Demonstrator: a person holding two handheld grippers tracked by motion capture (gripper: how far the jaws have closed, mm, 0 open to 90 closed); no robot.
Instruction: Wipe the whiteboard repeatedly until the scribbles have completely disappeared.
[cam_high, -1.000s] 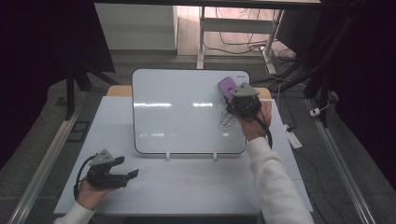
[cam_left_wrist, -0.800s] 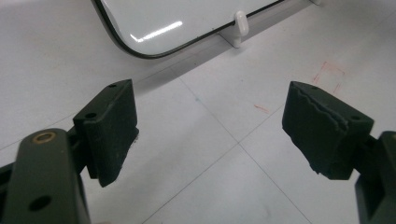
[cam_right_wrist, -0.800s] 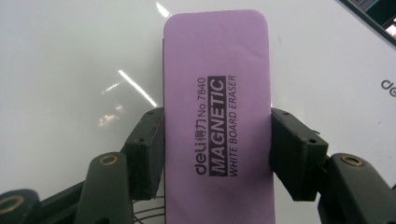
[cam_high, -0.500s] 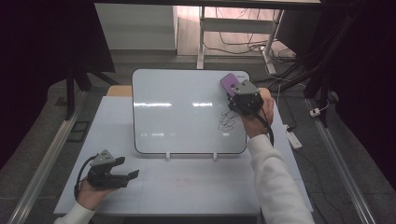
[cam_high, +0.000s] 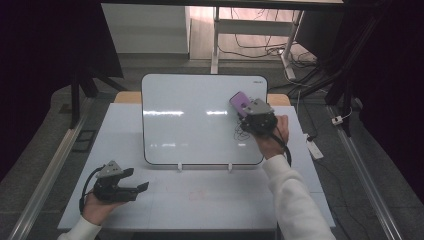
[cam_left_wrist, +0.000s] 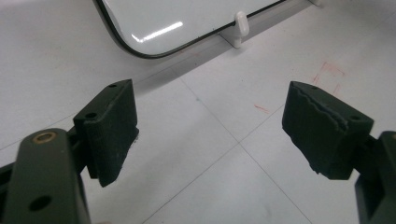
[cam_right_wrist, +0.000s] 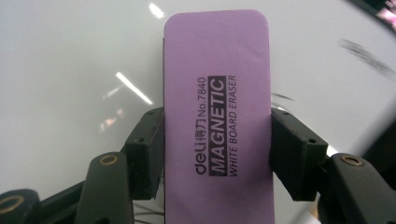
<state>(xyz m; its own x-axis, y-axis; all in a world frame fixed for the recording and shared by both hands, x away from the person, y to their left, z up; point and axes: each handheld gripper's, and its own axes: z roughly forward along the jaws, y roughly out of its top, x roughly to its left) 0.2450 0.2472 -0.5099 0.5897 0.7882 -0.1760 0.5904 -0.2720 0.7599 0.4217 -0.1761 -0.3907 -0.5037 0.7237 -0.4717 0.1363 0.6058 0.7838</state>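
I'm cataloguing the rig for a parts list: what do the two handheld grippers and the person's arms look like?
Both the left gripper and the right gripper are black two-jaw tools, each topped by a grey three-cornered plate and trailing a black cable. The jaws carry thick black pads with screw holes; brass-coloured pivot pins sit on the linkage arms. The person wears white long sleeves.

A white table (cam_high: 210, 200) carries a whiteboard (cam_high: 195, 120) propped on two small white clips (cam_high: 180, 166).

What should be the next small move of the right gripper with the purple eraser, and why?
Probably draw the eraser down and back over the black scribble on the whiteboard. The right gripper is clamped on its sides, it lies against the board, and ink marks remain just nearer the hand.
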